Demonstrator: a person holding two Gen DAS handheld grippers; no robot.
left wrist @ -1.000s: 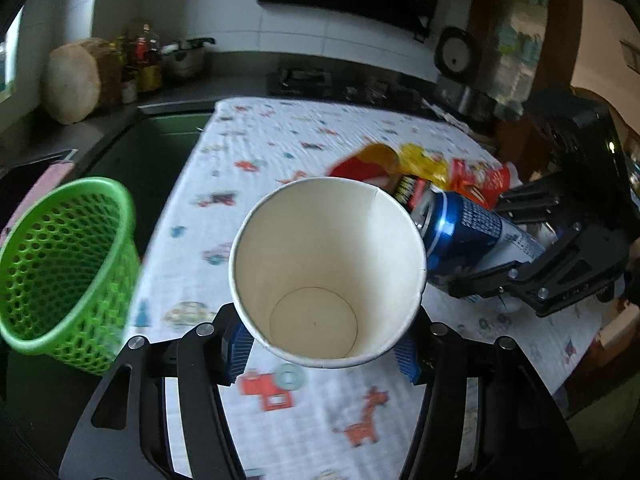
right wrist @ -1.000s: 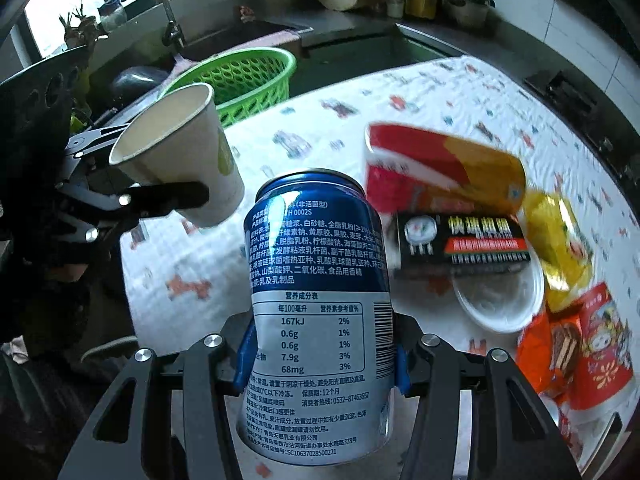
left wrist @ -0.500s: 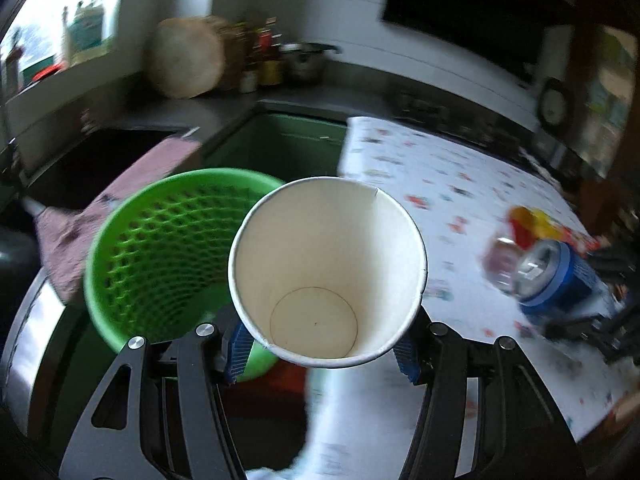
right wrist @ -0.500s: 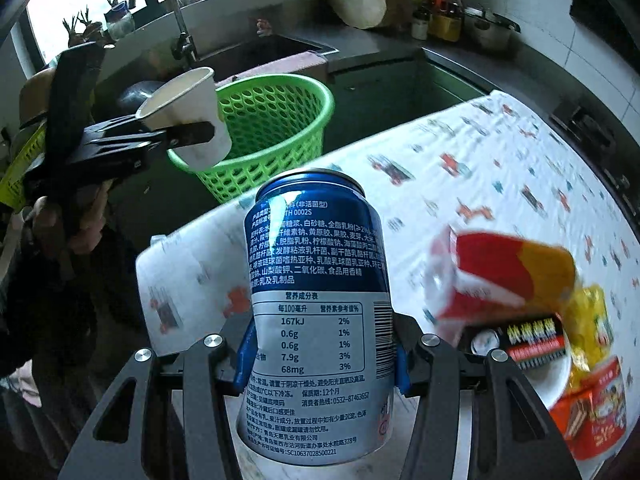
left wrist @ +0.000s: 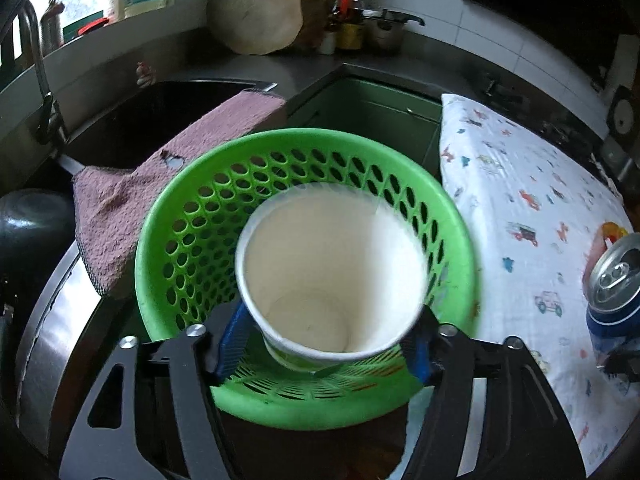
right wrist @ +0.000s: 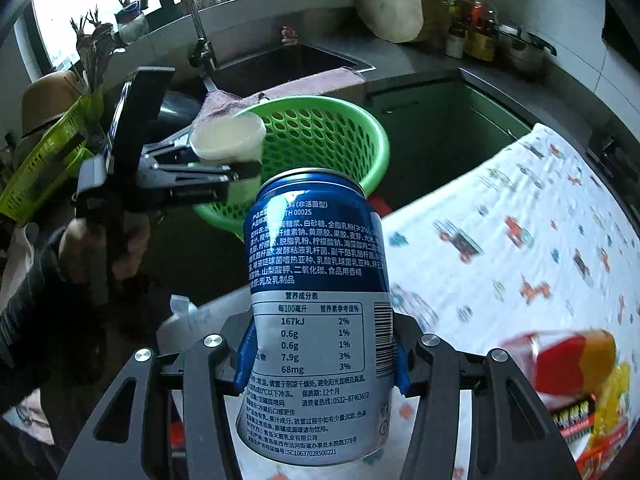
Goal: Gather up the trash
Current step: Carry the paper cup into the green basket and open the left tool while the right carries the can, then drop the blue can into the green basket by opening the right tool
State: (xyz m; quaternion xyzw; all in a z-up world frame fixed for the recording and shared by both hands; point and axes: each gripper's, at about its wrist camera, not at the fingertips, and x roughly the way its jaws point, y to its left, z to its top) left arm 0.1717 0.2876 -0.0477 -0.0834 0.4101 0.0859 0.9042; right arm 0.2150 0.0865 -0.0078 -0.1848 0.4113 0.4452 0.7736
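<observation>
Each hand-held gripper (right wrist: 322, 354) is built of black linkage bars, silver screws and blue pads (right wrist: 245, 356); a dark sleeve (right wrist: 24, 300) is worn.

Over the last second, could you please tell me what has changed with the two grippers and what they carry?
The left gripper swung the white paper cup off the patterned tablecloth to above the green perforated plastic basket; its jaws are now opening, the cup between them slipping down. The right gripper followed toward the basket, still clamped on the blue drink can.
</observation>
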